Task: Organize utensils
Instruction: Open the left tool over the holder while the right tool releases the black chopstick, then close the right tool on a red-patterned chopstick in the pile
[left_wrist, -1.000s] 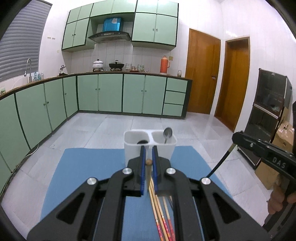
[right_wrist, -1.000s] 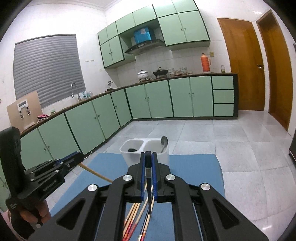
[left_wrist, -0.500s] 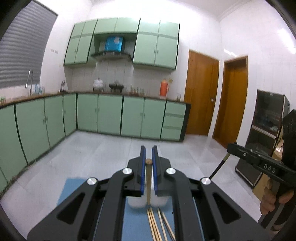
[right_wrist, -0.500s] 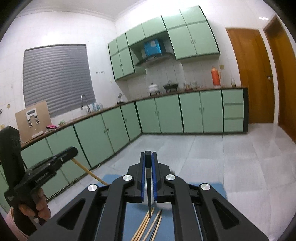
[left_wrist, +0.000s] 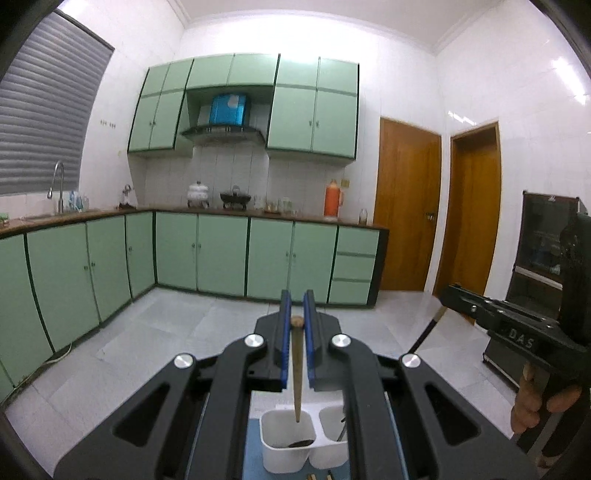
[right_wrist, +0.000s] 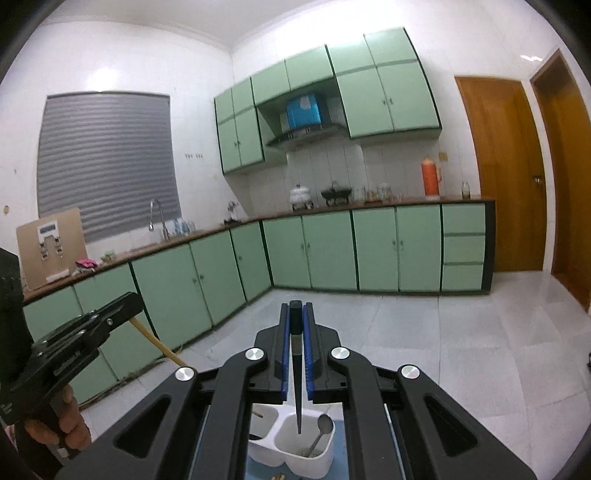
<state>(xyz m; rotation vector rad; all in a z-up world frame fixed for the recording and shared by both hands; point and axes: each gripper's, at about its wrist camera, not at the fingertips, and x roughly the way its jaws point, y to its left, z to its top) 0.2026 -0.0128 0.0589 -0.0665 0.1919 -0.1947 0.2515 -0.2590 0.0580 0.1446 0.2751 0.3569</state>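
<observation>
My left gripper (left_wrist: 297, 321) is shut on a wooden chopstick (left_wrist: 296, 373) that hangs tip-down over the left compartment of the white two-compartment holder (left_wrist: 286, 459). My right gripper (right_wrist: 295, 317) is shut on a black chopstick (right_wrist: 297, 384) that hangs tip-down over the right compartment of the holder (right_wrist: 317, 463), where a metal spoon (right_wrist: 322, 430) leans. The left gripper and its wooden chopstick (right_wrist: 159, 345) show at the left of the right wrist view. The right gripper body (left_wrist: 509, 328) shows at the right of the left wrist view.
The holder stands on a blue mat (left_wrist: 253, 458). Ends of more chopsticks (left_wrist: 314, 476) lie on the mat just in front of the holder. Green kitchen cabinets (left_wrist: 221, 254) and wooden doors (left_wrist: 406, 206) are far behind.
Both grippers have lifted and tilted downward over the holder. The chopsticks now hang above the compartments, and the loose chopsticks on the mat have dropped almost out of view.
</observation>
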